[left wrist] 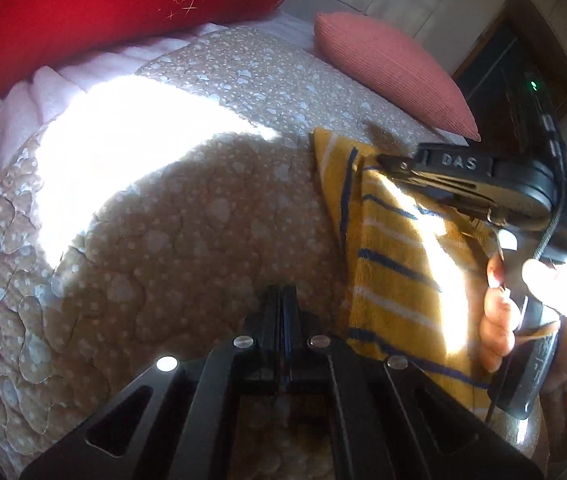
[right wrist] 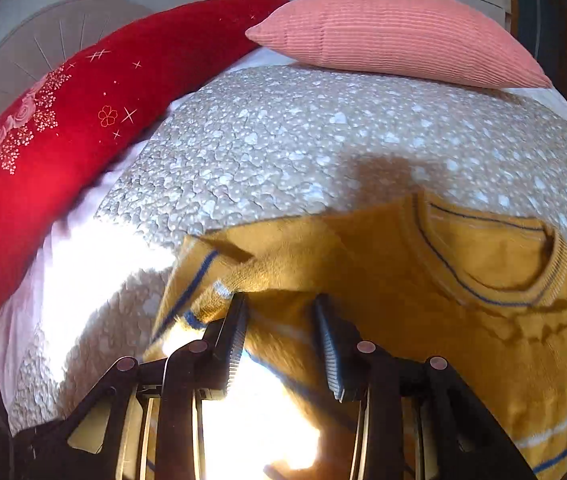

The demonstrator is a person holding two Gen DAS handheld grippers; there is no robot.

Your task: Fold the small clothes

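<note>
Sweater (right wrist: 423, 280) of mustard-yellow knit, crossed by thin blue and white stripes, ribbed round neckline edged with a blue line, lying rumpled on a quilted beige bedspread (right wrist: 303, 140) printed with pale hearts. Seen from the right wrist, partly folded over itself, one flap doubled back toward the neckline, the lower part washed out by a glare of sunlight.

Right gripper (right wrist: 281, 308) parted about halfway, ribbed pads (right wrist: 329, 344) facing each other over the sweater's folded edge, cloth lying between and beneath them; pads not pressing on the knit, so loose rather than clamped. Whether the tips brush the fabric cannot be told through the blur.

Left gripper (left wrist: 281, 296) clenched tight, fingers flat together with no gap and nothing between them, hovering above bare bedspread just beside the sweater's striped edge (left wrist: 395, 248), not touching it.

From the left wrist view, right gripper's black body above the far end of the sweater, a hand (left wrist: 523, 304) wrapped round its handle, sunlit.

Further out: bright patch of sun across the bedspread, a pale pink blanket (left wrist: 55, 92) bunched at its edge, a long red pillow (right wrist: 43, 168) embroidered with flowers and stars, a ribbed salmon-pink cushion (right wrist: 395, 28) at the head of the bed, white tiled wall behind.
</note>
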